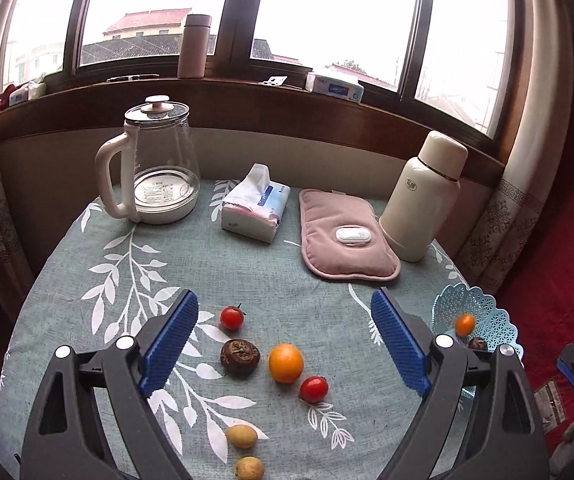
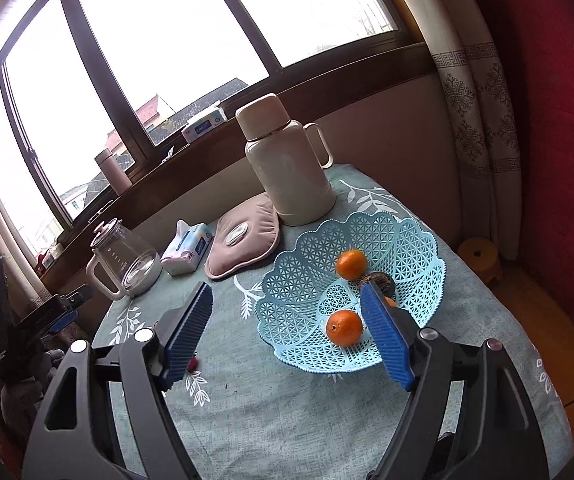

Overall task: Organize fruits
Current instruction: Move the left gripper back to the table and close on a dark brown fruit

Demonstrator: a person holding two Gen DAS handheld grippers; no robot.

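Daylight from a wide window falls on a round tabletop (image 1: 99, 280) under a leaf-print cloth, and both my claws hang over its near edge.

My left claw (image 1: 285, 332) is released, pads wide and empty. It tilts down over the loose fruit, which I judge is where I want it for the next pick. Between and just beyond its pads lie a tomato (image 1: 231, 317), a dark brown fruit (image 1: 240, 355), an orange (image 1: 285, 363) and a second tomato (image 1: 313, 389); nearer me, low between the arms, sit two small tan fruits (image 1: 241, 436) (image 1: 249, 468). None touches a pad. Off its right pad stands the basket (image 1: 483, 312), partly hidden by that arm.

My right claw (image 2: 287, 332) is also released and grips nothing. Its right pad reaches over the basket (image 2: 307, 276); the left pad is over bare cloth. One orange (image 2: 344, 327) lies in the basket just inside the right pad, apart from it; another (image 2: 351, 264) sits farther in, beside a dark fruit (image 2: 383, 280) half hidden behind the pad. I take it this claw has nothing left to do here until it fetches another piece.

Farther out, along the wall side, stand a kettle (image 1: 159, 168), tissues (image 1: 255, 210), a pink pad (image 1: 347, 236) and a flask (image 1: 423, 200), all well clear of the fruit, so my path from fruit to basket looks open.

By my reckoning, six pieces remain on the cloth and at least three are in the basket.
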